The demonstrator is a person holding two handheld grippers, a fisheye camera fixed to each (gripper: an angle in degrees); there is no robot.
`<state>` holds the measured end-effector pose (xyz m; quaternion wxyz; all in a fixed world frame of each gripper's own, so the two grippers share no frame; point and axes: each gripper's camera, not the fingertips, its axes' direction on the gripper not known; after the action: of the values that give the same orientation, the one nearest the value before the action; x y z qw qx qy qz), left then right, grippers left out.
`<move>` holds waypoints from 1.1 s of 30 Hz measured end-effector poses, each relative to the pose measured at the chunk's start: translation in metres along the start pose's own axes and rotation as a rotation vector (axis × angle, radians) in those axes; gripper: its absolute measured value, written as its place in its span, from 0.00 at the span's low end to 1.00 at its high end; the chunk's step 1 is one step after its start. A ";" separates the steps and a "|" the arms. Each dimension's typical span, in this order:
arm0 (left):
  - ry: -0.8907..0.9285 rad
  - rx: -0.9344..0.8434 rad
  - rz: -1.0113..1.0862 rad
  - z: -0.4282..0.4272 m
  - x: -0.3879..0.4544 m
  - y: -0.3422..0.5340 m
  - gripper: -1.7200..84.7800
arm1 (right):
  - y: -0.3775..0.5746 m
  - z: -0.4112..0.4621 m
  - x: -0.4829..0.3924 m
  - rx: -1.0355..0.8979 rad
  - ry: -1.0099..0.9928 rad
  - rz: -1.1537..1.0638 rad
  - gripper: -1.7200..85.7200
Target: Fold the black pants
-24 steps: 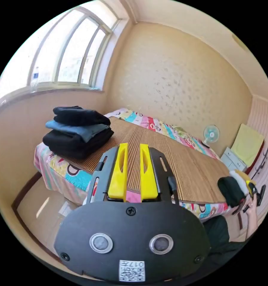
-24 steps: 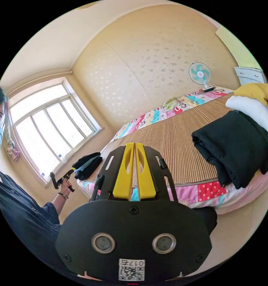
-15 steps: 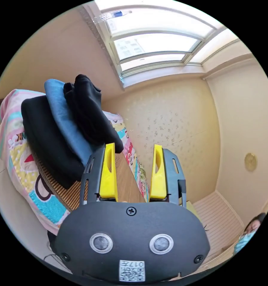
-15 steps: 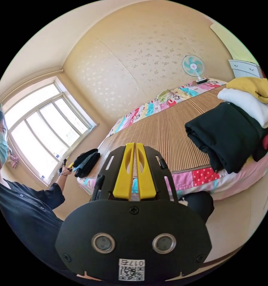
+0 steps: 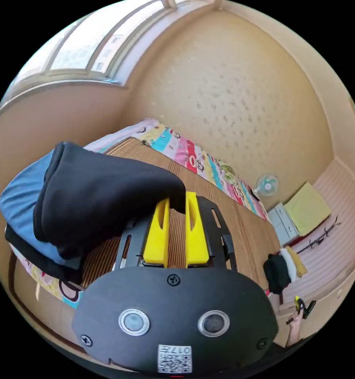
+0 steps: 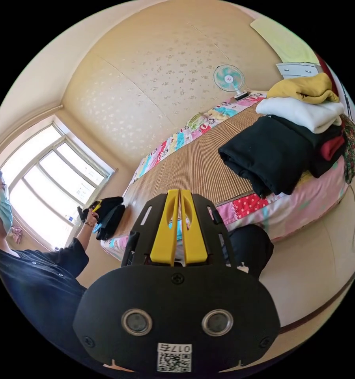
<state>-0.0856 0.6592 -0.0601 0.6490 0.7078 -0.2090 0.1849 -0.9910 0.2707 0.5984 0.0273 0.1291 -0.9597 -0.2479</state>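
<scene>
1. Left gripper [image 5: 177, 202]: the yellow jaws are drawn close, a thin strip of daylight between them, and the corner of the black pants [image 5: 106, 193] sits right at their tips. Whether they are actually biting the cloth, I can't tell from here.
2. Right gripper [image 6: 179, 193]: jaws pressed together on nothing, held in the air off the near side of the bed, well apart from any clothing.
3. The pants are a folded black bundle on top of a stack at the window end of the bed, lying on a blue garment [image 5: 21, 197] with another dark piece under that. The stack rests on the woven mat [image 5: 232, 221] that covers the bed.
4. From the right gripper view, the person's hand [image 6: 91, 216] reaches out to that same stack.
5. At the far end of the bed sits a second pile [image 6: 276, 150]: black below, white and yellow above.
6. Handling, as I judge it: soft, limp fabric, light, nothing fragile. Lifted by one corner, the bundle will likely slump open and may drag the blue piece along.
7. Best hold, I'd say: pinch the waistband or a thick folded edge, and bring the idle tongs to the opposite corner so the cloth hangs flat.
</scene>
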 end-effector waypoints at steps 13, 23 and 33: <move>0.536 -0.516 0.419 0.131 0.251 0.314 0.10 | 0.030 0.080 0.045 -0.239 -0.091 -0.039 0.04; 0.618 -0.574 0.207 0.107 0.228 0.340 0.11 | 0.029 0.223 0.020 -0.485 -0.104 -0.233 0.18; 0.629 -0.587 0.131 0.115 0.199 0.318 0.11 | 0.125 0.419 -0.084 -0.820 0.465 -0.820 0.22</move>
<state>-0.0897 0.5114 0.3033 0.8418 0.3876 -0.0891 0.3649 -0.9879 0.5949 0.2932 0.1856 0.5168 -0.6278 -0.5518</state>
